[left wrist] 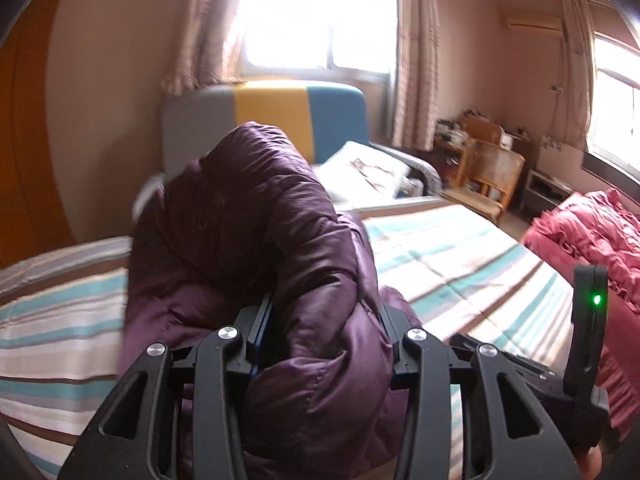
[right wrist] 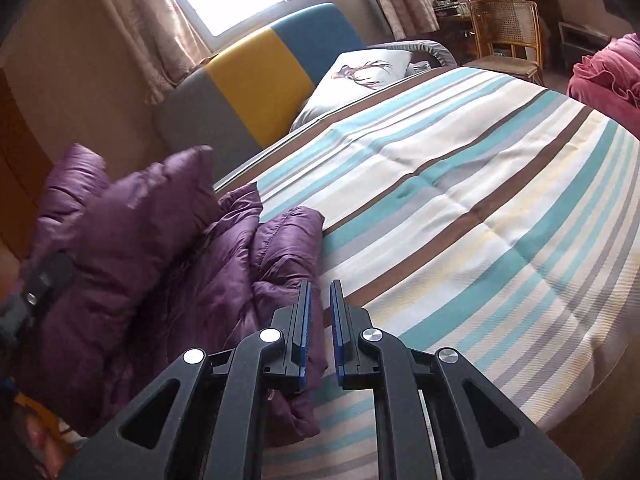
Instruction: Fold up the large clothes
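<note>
Left gripper (left wrist: 324,320) at lower centre: we clamp the purple jacket (left wrist: 248,220), bulging toward upper left. Right gripper (right wrist: 320,304) nearly closed, empty, jacket just left on striped bed (right wrist: 460,184).

Left gripper (left wrist: 320,320): black two-finger unit, pointing forward and somewhat downward, jaws partly apart and pressed on a thick fold of the purple padded coat (left wrist: 256,240), which bulges up between them. Right gripper (right wrist: 321,320): same build, angled downward, blue-padded jaws drawn nearly together with only a thin gap, nothing between them. Fingertips (left wrist: 592,462) of the person's hand show at the lower right edge of the left wrist view.
</note>
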Motion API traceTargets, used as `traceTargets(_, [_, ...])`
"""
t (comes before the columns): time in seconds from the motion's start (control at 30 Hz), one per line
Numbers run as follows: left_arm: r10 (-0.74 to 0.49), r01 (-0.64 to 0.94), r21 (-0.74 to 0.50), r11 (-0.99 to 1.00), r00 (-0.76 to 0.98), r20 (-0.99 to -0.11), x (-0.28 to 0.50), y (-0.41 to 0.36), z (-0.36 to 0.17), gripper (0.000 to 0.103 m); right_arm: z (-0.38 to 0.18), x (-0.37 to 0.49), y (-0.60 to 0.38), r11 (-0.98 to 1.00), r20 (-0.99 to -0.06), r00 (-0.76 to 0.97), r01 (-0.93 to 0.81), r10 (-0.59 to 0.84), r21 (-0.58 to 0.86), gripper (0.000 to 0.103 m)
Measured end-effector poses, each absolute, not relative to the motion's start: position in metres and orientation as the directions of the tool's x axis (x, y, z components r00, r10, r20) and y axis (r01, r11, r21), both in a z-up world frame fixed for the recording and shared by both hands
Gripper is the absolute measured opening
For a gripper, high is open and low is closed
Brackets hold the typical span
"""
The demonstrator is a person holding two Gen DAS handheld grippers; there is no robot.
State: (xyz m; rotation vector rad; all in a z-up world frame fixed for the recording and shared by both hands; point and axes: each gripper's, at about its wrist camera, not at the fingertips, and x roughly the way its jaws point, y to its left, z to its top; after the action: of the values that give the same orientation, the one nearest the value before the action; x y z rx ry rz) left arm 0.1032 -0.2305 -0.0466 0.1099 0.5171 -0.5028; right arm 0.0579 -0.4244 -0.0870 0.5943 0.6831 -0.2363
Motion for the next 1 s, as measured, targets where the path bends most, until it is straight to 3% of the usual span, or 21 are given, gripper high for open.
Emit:
traceTargets(0.33, [-0.468, 0.598, 0.013, 0.802, 0.641, -0.609, 0.108, -0.283, -0.099, 0.043, -0.093, 0.052, -0.441, 0.773, -0.663, 0.748, 0.443, -0.039, 0.455, 0.010])
traceTargets(0.4, [-0.490, 0.623, 0.013, 0.782, 0.627, -0.606, 0.105, -0.286, -0.101, 0.050, -0.092, 0.052, -0.440, 0.774, -0.663, 0.747, 0.441, -0.036, 0.455, 0.010])
traceTargets(0.47, [-0.536, 0.645, -0.040, 0.763, 0.597, -0.597, 0.103, -0.280, -0.093, 0.067, -0.090, 0.053, -0.439, 0.776, -0.658, 0.753, 0.435, -0.034, 0.458, 0.010])
traceTargets(0.63, [-0.651, 0.652, -0.214, 0.728, 0.559, -0.513, 0.097, -0.234, -0.055, 0.084, -0.083, 0.054, -0.437, 0.778, -0.644, 0.765, 0.415, -0.018, 0.471, 0.010])
traceTargets(0.73, [-0.656, 0.605, -0.273, 0.748, 0.612, -0.441, 0.095, -0.189, -0.037, 0.088, -0.076, 0.055, -0.432, 0.788, -0.636, 0.771, 0.402, -0.016, 0.466, 0.010])
traceTargets(0.8, [-0.618, 0.546, -0.291, 0.786, 0.683, -0.389, 0.098, -0.153, -0.030, 0.090, -0.071, 0.056, -0.427, 0.795, -0.632, 0.775, 0.394, -0.017, 0.462, 0.036])
traceTargets(0.83, [-0.581, 0.504, -0.290, 0.814, 0.723, -0.374, 0.101, -0.135, -0.030, 0.091, -0.068, 0.055, -0.425, 0.794, -0.627, 0.779, 0.391, -0.017, 0.465, 0.062])
traceTargets(1.0, [-0.397, 0.282, -0.304, 0.910, 0.806, -0.439, 0.130, -0.063, -0.056, 0.090, -0.047, 0.056, -0.404, 0.834, -0.581, 0.814, 0.313, 0.011, 0.455, 0.065])
